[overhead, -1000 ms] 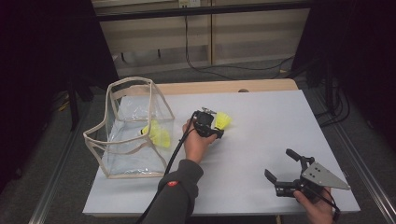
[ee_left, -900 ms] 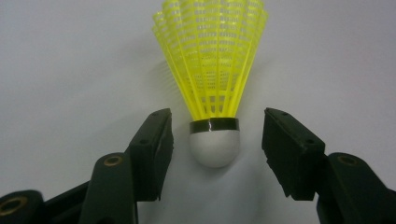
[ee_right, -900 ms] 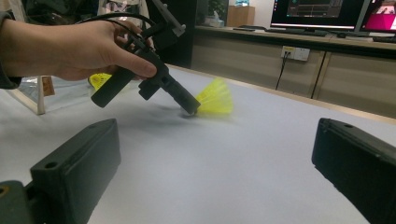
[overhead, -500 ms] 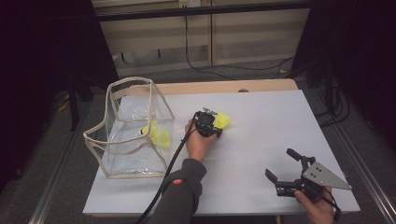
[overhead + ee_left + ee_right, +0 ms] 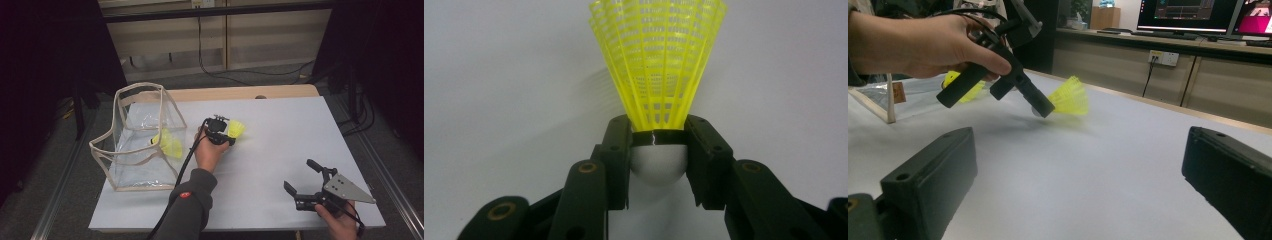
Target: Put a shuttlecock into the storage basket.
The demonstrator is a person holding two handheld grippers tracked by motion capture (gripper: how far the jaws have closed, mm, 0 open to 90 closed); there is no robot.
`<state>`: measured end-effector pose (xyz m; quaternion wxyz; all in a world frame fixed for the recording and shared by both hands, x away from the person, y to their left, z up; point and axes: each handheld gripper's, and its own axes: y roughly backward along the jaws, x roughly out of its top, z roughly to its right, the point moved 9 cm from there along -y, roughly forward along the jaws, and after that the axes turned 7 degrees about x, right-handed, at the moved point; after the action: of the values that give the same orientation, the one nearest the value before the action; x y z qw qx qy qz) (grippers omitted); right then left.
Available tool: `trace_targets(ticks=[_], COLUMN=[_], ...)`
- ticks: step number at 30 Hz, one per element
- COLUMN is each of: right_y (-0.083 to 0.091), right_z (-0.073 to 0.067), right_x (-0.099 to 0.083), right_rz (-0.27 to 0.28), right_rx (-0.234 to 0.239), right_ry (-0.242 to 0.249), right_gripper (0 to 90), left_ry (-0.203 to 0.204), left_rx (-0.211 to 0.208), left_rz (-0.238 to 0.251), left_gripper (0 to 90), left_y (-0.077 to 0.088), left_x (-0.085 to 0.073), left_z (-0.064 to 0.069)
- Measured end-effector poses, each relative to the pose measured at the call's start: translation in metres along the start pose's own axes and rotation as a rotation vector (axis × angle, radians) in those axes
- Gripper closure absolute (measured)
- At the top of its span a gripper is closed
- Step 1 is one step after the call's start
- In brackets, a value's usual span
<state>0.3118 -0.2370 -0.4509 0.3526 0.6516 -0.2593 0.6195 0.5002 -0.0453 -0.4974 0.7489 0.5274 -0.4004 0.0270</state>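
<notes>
1. clear bag (image 5: 142,145), at 9 o'clock on the table (image 5: 280,145): stands open, two yellow shuttlecocks (image 5: 169,144) already lying inside. nothing has shifted there over the last second.
2. left gripper (image 5: 226,138), near table centre: its jaws have just been closing. in the left gripper view the pads now press both sides of the white cork of the loose shuttlecock (image 5: 658,85), skirt pointing away toward 12 o'clock.
3. that shuttlecock (image 5: 236,129) sits low over the table just at 3 o'clock of the bag, in the same spot as a second ago.
4. reading: grasp looks made; lift and carry toward 9 o'clock, into the bag, likely next.
5. right gripper (image 5: 306,181), at 5 o'clock: jaws spread wide, empty, parked as before.
</notes>
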Motion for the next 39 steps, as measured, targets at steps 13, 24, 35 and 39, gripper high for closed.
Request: trace_targets(ticks=[13,24,35,39], right_y=[-0.002,-0.004,-0.003,-0.003], right_z=[-0.001,-0.003,-0.001,-0.001], right_x=[-0.001,-0.002,-0.003,-0.002], right_rz=[-0.002,-0.006,-0.009,-0.005], right_rx=[0.003,0.008,0.005,0.003], right_ry=[0.003,-0.002,-0.004,-0.009], right_gripper=[1.2,1.2,1.2,1.2], left_ry=[0.044,0.040,0.040,0.048], left_rx=[-0.036,-0.036,-0.034,-0.032], left_rz=[-0.014,-0.001,-0.018,-0.014], left_gripper=[64.7,64.7,64.7,64.7], left_y=[0.021,0.046,0.058,0.063], left_x=[0.007,0.021,0.026,0.029], left_z=[0.002,0.002,0.001,0.000])
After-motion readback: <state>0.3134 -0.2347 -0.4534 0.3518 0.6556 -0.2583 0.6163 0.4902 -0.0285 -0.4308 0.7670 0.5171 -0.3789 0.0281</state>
